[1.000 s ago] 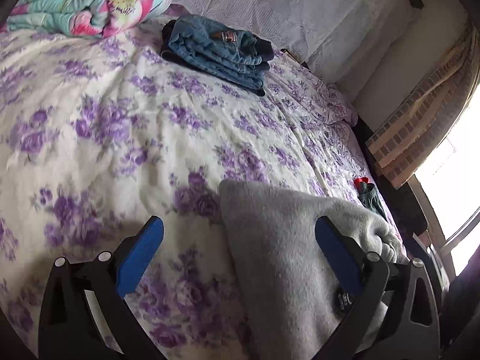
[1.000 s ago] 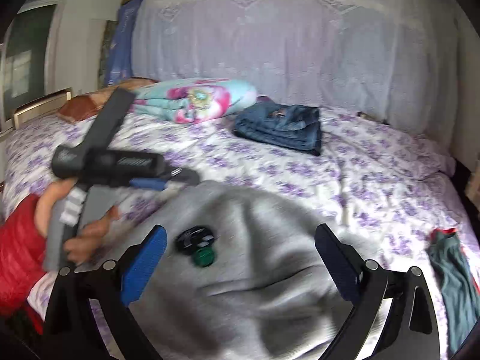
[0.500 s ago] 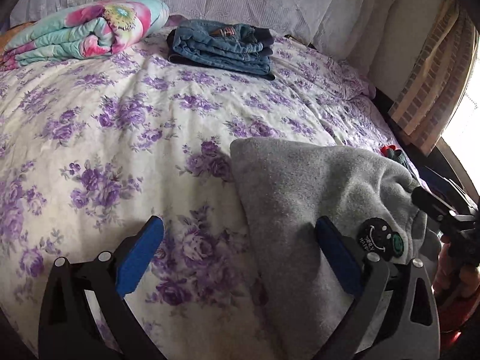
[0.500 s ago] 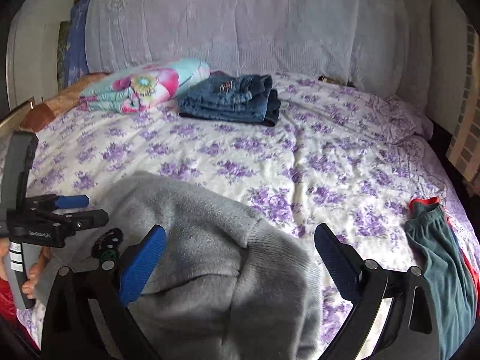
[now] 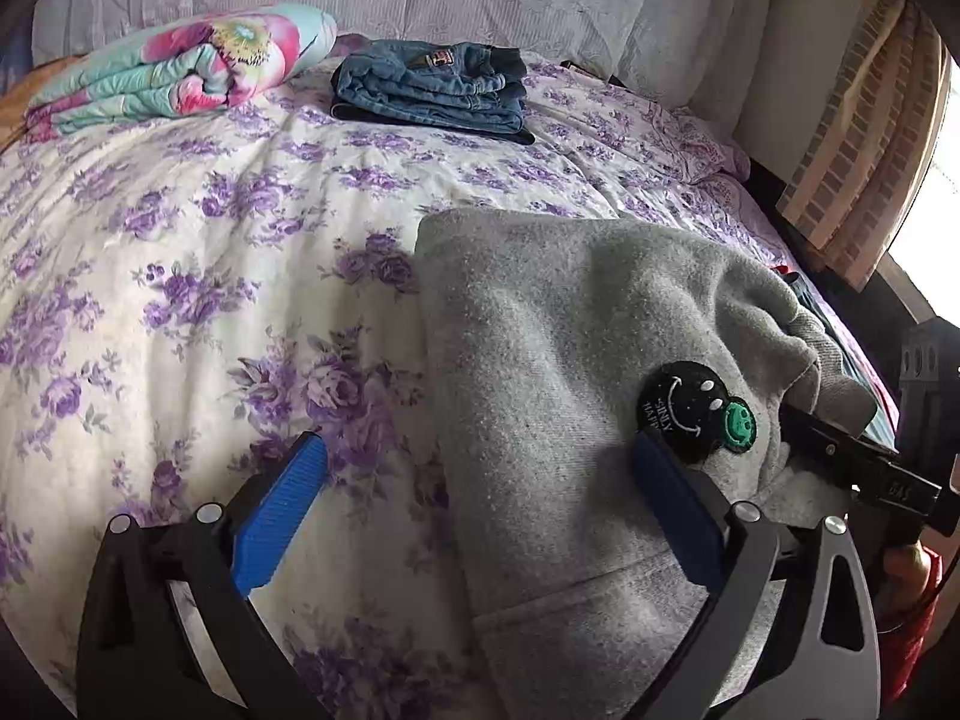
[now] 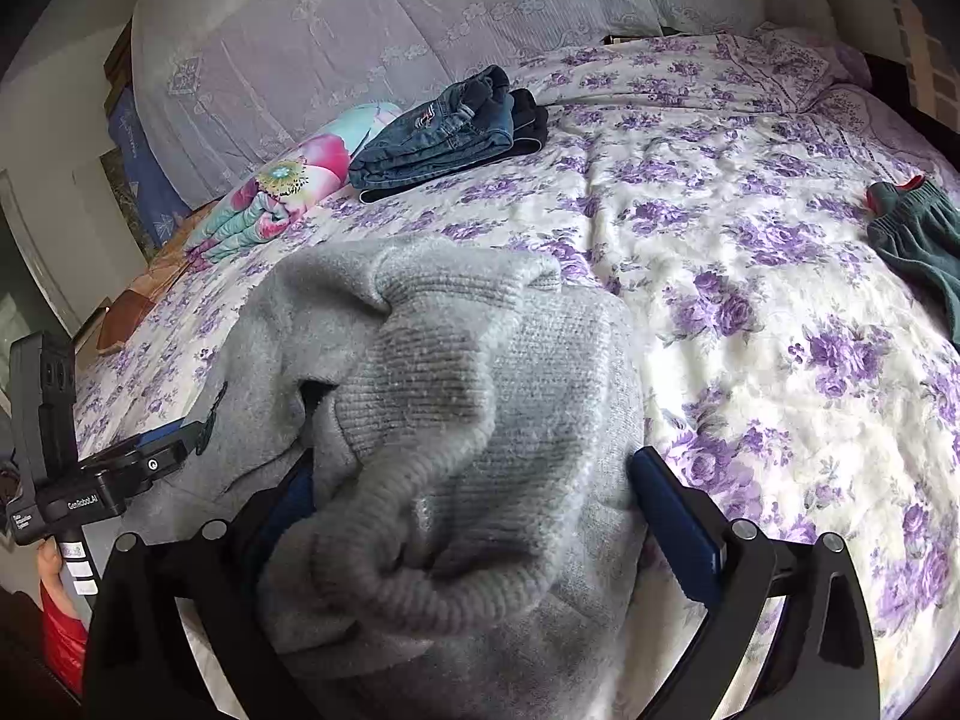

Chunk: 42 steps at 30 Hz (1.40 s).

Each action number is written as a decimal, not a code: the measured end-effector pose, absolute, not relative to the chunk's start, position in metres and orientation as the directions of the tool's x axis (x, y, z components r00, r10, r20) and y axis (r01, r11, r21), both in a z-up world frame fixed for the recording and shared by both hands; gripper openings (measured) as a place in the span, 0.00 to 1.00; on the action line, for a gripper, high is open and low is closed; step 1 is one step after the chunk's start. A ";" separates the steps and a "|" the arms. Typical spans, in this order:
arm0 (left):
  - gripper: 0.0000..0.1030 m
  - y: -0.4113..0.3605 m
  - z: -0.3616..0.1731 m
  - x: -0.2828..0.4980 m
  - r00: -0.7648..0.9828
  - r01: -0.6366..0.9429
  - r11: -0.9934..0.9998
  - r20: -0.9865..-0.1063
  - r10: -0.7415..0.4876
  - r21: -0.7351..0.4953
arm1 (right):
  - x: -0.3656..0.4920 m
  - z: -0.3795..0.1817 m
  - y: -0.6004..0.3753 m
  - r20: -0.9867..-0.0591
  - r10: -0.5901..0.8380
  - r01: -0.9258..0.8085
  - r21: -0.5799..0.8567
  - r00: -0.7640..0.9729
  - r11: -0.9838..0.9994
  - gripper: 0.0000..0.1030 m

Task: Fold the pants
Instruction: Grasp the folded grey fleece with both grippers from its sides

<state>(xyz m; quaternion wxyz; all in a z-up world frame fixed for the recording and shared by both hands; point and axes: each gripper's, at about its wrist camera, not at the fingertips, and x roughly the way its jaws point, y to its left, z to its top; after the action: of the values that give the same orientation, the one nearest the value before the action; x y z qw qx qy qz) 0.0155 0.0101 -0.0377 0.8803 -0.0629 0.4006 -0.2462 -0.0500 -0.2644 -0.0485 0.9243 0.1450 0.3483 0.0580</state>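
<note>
Grey fleece pants with a black and green smiley patch lie folded on the near part of the floral bedspread. My left gripper is open above their left edge, one finger over the bedspread, one over the pants. In the right wrist view the pants' ribbed cuff end bulges between the fingers of my right gripper, which is open around it. The left gripper also shows at the pants' left edge.
A folded stack of blue jeans and a rolled flowered blanket lie at the head of the bed. A green garment with red trim lies near the bed's right edge. Brick-patterned curtain and window at right.
Both grippers have moved lower and closer to the grey pants. The ribbed cuff end now fills the space between the right gripper's fingers. The left view has swung toward the head of the bed.
</note>
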 end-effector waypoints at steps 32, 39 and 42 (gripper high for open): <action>0.96 0.012 -0.039 0.002 0.534 0.411 0.836 -0.647 -0.544 -0.364 | -0.036 0.010 -0.304 -0.623 0.287 -0.098 0.320 0.728 0.942 0.97; 0.96 0.007 -0.036 -0.005 0.570 0.408 0.859 -0.649 -0.504 -0.309 | -0.014 0.000 -0.308 -0.646 0.314 -0.079 0.365 0.696 0.927 0.97; 0.96 0.007 -0.036 -0.005 0.573 0.406 0.862 -0.650 -0.498 -0.302 | -0.001 -0.004 -0.304 -0.666 0.327 -0.084 0.370 0.671 0.925 0.97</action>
<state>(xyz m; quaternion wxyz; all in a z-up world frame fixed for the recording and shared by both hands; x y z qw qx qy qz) -0.0050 0.0067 -0.0358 0.8850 -0.0596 0.3847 -0.2555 -0.0006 -0.3041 -0.0039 0.9006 0.1561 0.3893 0.1142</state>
